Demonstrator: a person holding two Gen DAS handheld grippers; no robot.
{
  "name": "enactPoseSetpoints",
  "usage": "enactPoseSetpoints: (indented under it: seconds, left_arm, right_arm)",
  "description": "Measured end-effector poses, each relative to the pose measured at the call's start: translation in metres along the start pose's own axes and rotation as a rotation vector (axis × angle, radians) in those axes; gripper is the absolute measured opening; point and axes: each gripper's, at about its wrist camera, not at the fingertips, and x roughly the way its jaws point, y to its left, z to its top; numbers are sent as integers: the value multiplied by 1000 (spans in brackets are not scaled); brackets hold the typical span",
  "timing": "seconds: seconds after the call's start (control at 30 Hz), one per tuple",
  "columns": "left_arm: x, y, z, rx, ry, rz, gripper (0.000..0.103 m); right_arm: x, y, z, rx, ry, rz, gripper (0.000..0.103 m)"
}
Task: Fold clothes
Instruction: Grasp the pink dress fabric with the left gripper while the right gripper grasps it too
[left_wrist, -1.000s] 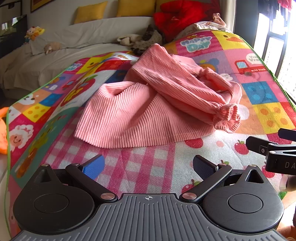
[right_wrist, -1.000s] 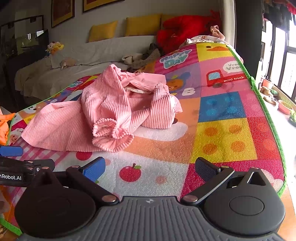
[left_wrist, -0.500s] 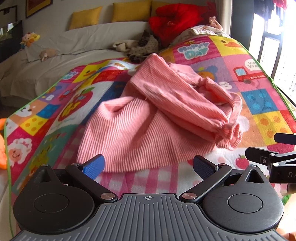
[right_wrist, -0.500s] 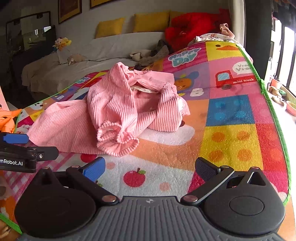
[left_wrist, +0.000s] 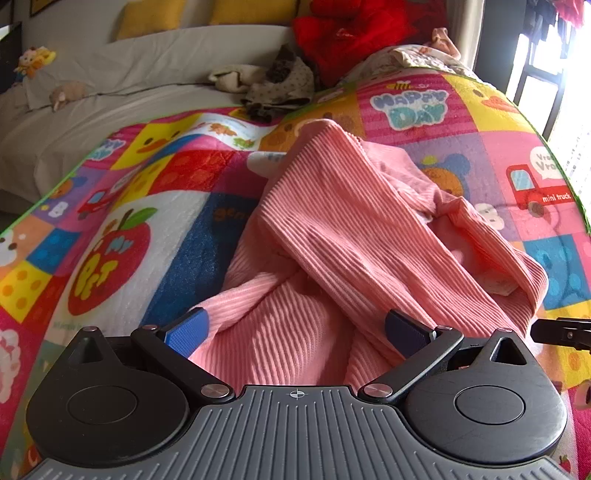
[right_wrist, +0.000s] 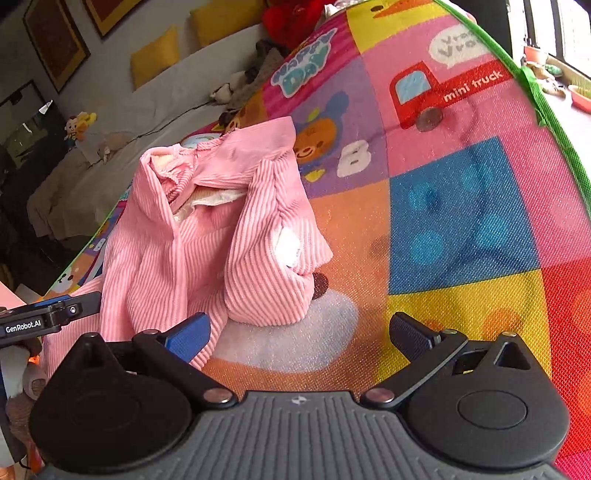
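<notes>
A crumpled pink ribbed garment (left_wrist: 354, 236) lies on the colourful play mat (left_wrist: 110, 258). My left gripper (left_wrist: 295, 328) is open, its fingers spread over the garment's near part. In the right wrist view the garment (right_wrist: 221, 236) sits left of centre, bunched up with a sleeve folded over. My right gripper (right_wrist: 299, 332) is open just in front of the garment's right lower edge; its left fingertip (right_wrist: 190, 334) is against the fabric. The left gripper's tip (right_wrist: 48, 319) shows at the left edge of that view.
A grey sofa (left_wrist: 110, 85) with yellow cushions (left_wrist: 147, 16), a red plush (left_wrist: 354, 33) and small clothes stands behind the mat. The mat's green edge (right_wrist: 532, 85) runs on the right, with a window sill beyond. The right gripper's tip (left_wrist: 561, 332) shows at the right.
Both grippers have moved forward and down toward the garment. The left one now hovers over its near part; the right one has tilted and reached its right edge. Both stay open.
</notes>
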Motion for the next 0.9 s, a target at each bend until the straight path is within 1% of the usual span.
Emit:
enactPoseSetpoints:
  seconds: [0.1, 0.3, 0.33, 0.4, 0.5, 0.53, 0.6, 0.7, 0.77, 0.8, 0.87, 0.9]
  left_arm:
    - [10, 1, 0, 13, 15, -25, 103]
    - [17, 11, -1, 16, 21, -101, 103]
    - [15, 13, -2, 19, 17, -114, 103]
    - [5, 21, -2, -5, -21, -158, 103]
    - [3, 21, 4, 26, -69, -137, 103]
    - [3, 21, 7, 38, -85, -128, 103]
    - [10, 23, 12, 42, -82, -105, 103]
    - [15, 29, 13, 56, -81, -56, 103]
    - [14, 33, 11, 66, -74, -56, 103]
    - [14, 34, 9, 74, -70, -58, 102]
    - [14, 36, 6, 91, -60, -60, 93]
    - [15, 36, 5, 101, -52, -60, 72]
  right_arm:
    - [0, -4, 2, 35, 3, 16, 103]
    - [8, 10, 11, -69, 75, -17, 103]
    - [6, 10, 12, -86, 54, -3, 103]
    - [-3, 14, 16, -131, -41, 37, 103]
    - [-5, 33, 35, -281, -180, -7, 103]
    - [1, 39, 42, -316, -205, -27, 103]
    - [20, 46, 55, -350, -205, -53, 102]
    - [52, 54, 65, -406, -174, -99, 91]
    - [66, 52, 65, -392, -151, -118, 89]
    - [70, 50, 65, -378, -141, -115, 86]
    - [76, 46, 62, -363, -127, -92, 81]
    - [79, 44, 60, -355, -120, -80, 74]
